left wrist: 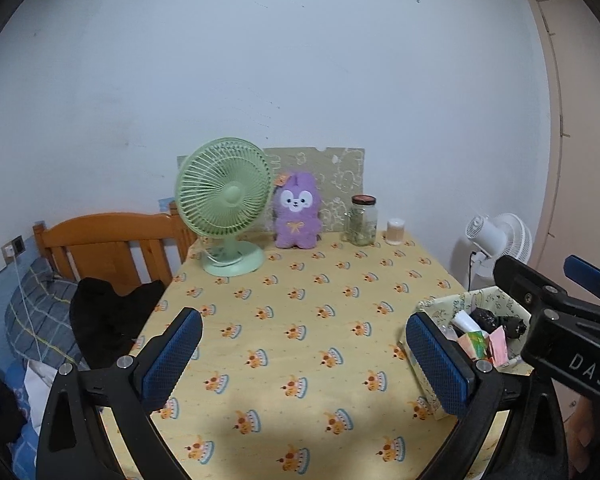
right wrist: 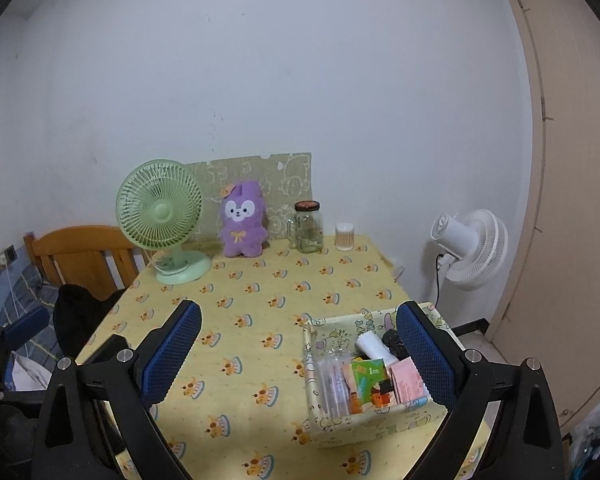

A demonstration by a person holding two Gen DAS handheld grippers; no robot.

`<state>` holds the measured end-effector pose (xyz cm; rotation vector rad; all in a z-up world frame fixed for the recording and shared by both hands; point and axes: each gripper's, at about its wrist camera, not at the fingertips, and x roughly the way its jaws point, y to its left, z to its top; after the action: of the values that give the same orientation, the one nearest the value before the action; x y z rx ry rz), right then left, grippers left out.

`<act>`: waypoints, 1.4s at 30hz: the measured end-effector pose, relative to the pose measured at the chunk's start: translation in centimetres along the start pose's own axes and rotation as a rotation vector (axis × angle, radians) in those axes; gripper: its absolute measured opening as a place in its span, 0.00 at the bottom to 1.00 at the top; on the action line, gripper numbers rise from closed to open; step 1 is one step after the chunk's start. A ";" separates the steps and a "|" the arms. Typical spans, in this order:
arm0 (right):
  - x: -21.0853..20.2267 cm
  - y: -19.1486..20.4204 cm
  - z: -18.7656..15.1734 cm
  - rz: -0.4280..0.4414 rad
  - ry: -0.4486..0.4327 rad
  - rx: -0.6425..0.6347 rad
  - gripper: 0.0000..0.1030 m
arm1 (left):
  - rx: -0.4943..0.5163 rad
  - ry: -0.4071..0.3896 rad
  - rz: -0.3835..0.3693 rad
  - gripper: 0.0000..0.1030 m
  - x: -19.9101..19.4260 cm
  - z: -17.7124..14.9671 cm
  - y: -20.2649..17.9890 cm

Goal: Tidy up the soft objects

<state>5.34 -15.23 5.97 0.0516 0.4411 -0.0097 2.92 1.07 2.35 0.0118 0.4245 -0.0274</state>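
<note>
Your left gripper (left wrist: 304,354) is spread wide with nothing between its blue pads, hanging above the near part of the table (left wrist: 300,300), which wears a yellow cloth printed with small cakes. Your right gripper (right wrist: 298,350) is just as wide and just as empty, held over the near right part of the same table; its right finger sits in front of the fabric basket (right wrist: 340,426), and from the left wrist view you see its black body at the far right edge. The purple plush rabbit (left wrist: 297,211) sits upright at the far edge of the table, its back against a patterned beige panel (left wrist: 340,172) that leans on the wall, well apart from both grippers. Just to its left stands a green desk fan (left wrist: 225,204); to its right are a glass jar (left wrist: 363,220) with a dark lid and, beyond that, a small cotton-swab container (left wrist: 395,231). The basket near your right gripper holds small packets, a white roll and something black. A white floor fan (right wrist: 466,248) stands beyond the table on the right, and a wooden headboard (left wrist: 108,240) shows on the left.
</note>
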 end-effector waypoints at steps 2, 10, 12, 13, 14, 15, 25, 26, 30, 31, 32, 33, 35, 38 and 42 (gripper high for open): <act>-0.1 0.1 0.0 -0.002 0.000 0.001 0.97 | -0.007 -0.012 0.007 1.00 -0.4 0.0 0.4; -0.7 0.5 -0.1 -0.006 -0.014 -0.012 0.97 | -0.019 -0.021 0.017 1.00 -0.8 -0.1 1.1; -0.8 0.4 -0.1 -0.003 -0.015 -0.010 0.97 | -0.019 -0.025 0.017 1.00 -0.9 -0.1 1.1; -0.8 0.4 -0.1 -0.004 -0.016 -0.010 0.97 | -0.019 -0.026 0.018 1.00 -1.0 -0.1 1.1; -0.9 0.4 0.0 -0.003 -0.017 -0.010 0.97 | -0.020 -0.027 0.018 1.00 -1.1 -0.1 1.1; -1.0 0.4 -0.1 -0.001 -0.019 -0.010 0.97 | -0.020 -0.028 0.019 1.00 -1.1 -0.1 1.1; -1.2 0.1 -0.1 0.010 -0.023 -0.002 0.97 | -0.023 -0.035 0.024 1.00 -1.4 -0.2 1.1; -1.2 0.0 -0.1 0.011 -0.024 -0.001 0.97 | -0.024 -0.037 0.024 1.00 -1.5 -0.3 1.2; -1.4 0.0 -0.1 0.013 -0.027 -0.002 0.97 | -0.025 -0.038 0.024 1.00 -1.7 -0.3 1.2; -1.4 0.0 -0.1 0.012 -0.027 -0.001 0.97 | -0.024 -0.038 0.024 1.00 -1.7 -0.3 1.2; -1.4 0.0 -0.1 0.012 -0.026 -0.001 0.97 | -0.024 -0.038 0.024 1.00 -1.7 -0.3 1.2; -1.4 0.0 -0.1 0.013 -0.026 -0.002 0.97 | -0.024 -0.038 0.024 1.00 -1.7 -0.3 1.2; -1.4 0.1 -0.1 0.013 -0.026 -0.002 0.97 | -0.024 -0.039 0.025 1.00 -1.9 -0.4 1.3; -1.6 0.2 0.0 0.016 -0.027 -0.004 0.97 | -0.026 -0.040 0.028 1.00 -2.1 -0.4 1.4; -1.6 0.3 0.0 0.022 -0.028 -0.004 0.97 | -0.027 -0.040 0.034 1.00 -2.1 -0.3 1.5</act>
<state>3.87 -14.89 6.70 0.0520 0.4127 0.0117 0.90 2.65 2.95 -0.0080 0.3844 0.0115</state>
